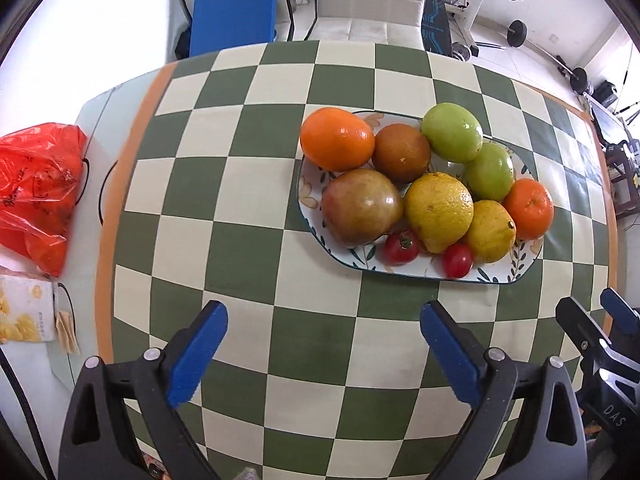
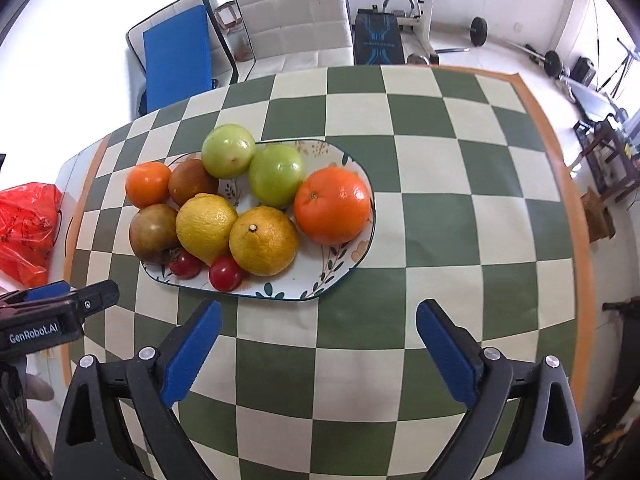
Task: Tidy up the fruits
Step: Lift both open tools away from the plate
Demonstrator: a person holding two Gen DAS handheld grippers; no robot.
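Fruit plate (image 1: 528, 268) ahead of both spread, empty hand-held grippers.

Fruit crowds the plate (image 2: 352, 256), pieces touching, leaving only narrow gaps. Checkered surface (image 2: 460, 220) lies bare between plate and near edge and toward the right edge. A red bag (image 1: 36, 184) blocks the left edge.

Bright daylight, floor blown out, fisheye warp w/ dark corners (fruit sharp, glossy).
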